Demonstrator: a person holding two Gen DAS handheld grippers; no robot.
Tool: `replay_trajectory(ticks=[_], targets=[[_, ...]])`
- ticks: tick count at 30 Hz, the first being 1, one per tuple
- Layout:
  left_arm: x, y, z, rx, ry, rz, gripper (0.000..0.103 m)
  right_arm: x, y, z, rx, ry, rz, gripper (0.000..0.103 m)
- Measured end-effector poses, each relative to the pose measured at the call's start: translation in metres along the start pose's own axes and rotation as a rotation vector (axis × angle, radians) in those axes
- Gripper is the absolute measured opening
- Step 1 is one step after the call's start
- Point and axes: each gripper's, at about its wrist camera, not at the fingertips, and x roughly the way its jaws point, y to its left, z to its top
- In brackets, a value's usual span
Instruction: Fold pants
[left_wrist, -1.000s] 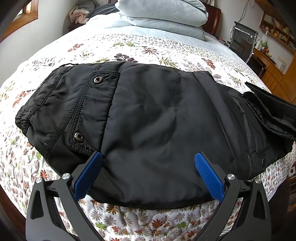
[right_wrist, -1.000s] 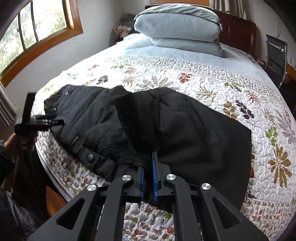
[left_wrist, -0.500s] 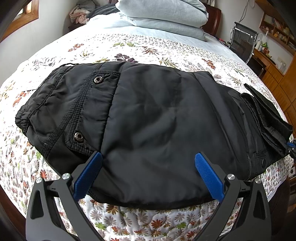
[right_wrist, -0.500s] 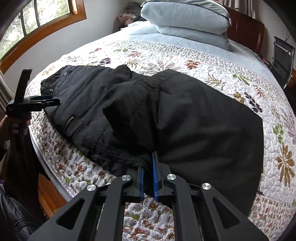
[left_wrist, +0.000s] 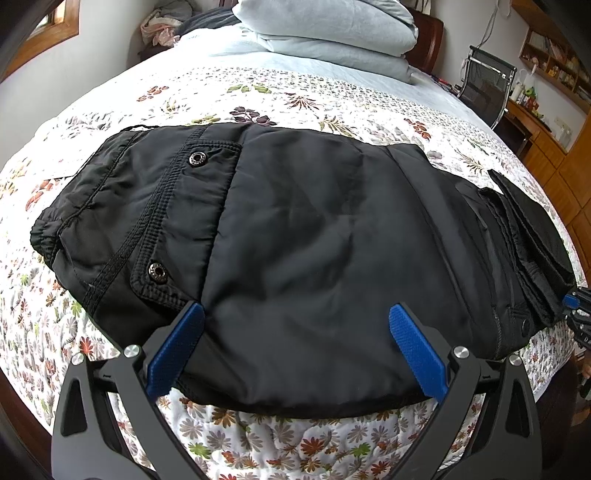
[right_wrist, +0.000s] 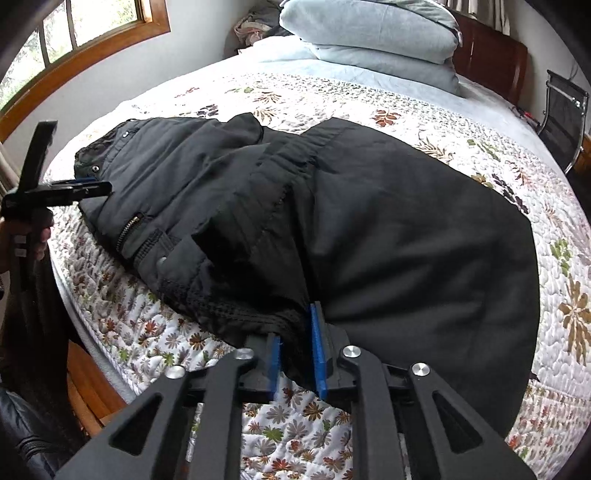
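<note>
The left tongs (left_wrist: 295, 339) stand wide open, their blue pads straddling the near edge of the black pants (left_wrist: 314, 229), which lie spread on the flowered quilt (left_wrist: 258, 435) of the bed. The right tongs (right_wrist: 297, 341) are slightly parted, with a bunched fold of the pants between the pads. The right view alone shows the window (right_wrist: 74, 37) beyond the pants; the left view shows the shelves (left_wrist: 554, 62).

- left wrist view sits low at the bed's near edge, close over the black padded pants (left_wrist: 314, 229), facing the headboard.
- right wrist view looks from farther right, sharing the pants (right_wrist: 332, 221) and the floral quilted bedspread (right_wrist: 369, 96).
</note>
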Motion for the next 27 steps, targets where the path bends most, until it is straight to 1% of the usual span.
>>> replay_trajectory(ticks=[1,2,3,4,5,6,7,10,14,16,17,20,22,24,25,27], targets=[[0.0,0.0,0.0,-0.002,0.0,0.0,0.1,0.0,0.002,0.0,-0.006,0.001,-0.009,0.023],[0.0,0.0,0.0,-0.004,0.0,-0.002,0.1,-0.002,0.005,-0.001,-0.017,0.006,-0.024,0.029],[-0.001,0.0,0.0,-0.006,0.0,-0.004,0.1,-0.003,0.008,-0.001,-0.027,0.009,-0.038,0.033],[-0.001,0.001,0.001,-0.011,0.0,-0.007,0.1,-0.004,0.01,-0.001,-0.036,0.013,-0.051,0.041],[-0.002,0.001,0.001,-0.016,-0.002,-0.009,0.1,-0.007,0.012,-0.002,-0.048,0.017,-0.071,0.056],[-0.002,0.002,0.001,-0.024,-0.003,-0.014,0.1,-0.011,0.017,-0.003,-0.067,0.017,-0.083,0.066],[-0.003,0.002,0.001,-0.03,-0.004,-0.018,0.1,-0.017,0.02,-0.005,-0.082,0.001,-0.069,0.079],[-0.004,0.003,0.002,-0.047,-0.004,-0.027,0.1,-0.04,0.028,-0.003,-0.104,-0.065,-0.035,0.083],[-0.007,0.005,0.002,-0.068,-0.003,-0.037,0.1,-0.053,0.031,0.008,-0.096,-0.119,-0.017,0.083],[-0.012,0.008,0.0,-0.083,-0.007,-0.049,0.1,-0.05,0.031,0.015,-0.088,-0.128,-0.001,0.082],[-0.018,0.011,-0.001,-0.098,-0.013,-0.055,0.1,-0.047,0.03,0.018,-0.085,-0.125,0.008,0.08],[-0.034,0.026,-0.007,-0.145,-0.036,-0.051,0.1,-0.04,0.031,0.022,-0.065,-0.121,0.029,0.079],[-0.044,0.039,-0.012,-0.201,-0.05,-0.059,0.1,-0.036,0.03,0.023,-0.039,-0.119,0.049,0.079],[-0.054,0.06,-0.02,-0.311,-0.06,-0.072,0.1,-0.033,0.029,0.023,-0.022,-0.115,0.062,0.079],[-0.057,0.074,-0.026,-0.382,-0.062,-0.089,0.1,-0.032,0.029,0.023,-0.016,-0.112,0.065,0.079],[-0.059,0.092,-0.034,-0.479,-0.069,-0.117,0.1,-0.029,0.029,0.024,-0.002,-0.109,0.066,0.079]])
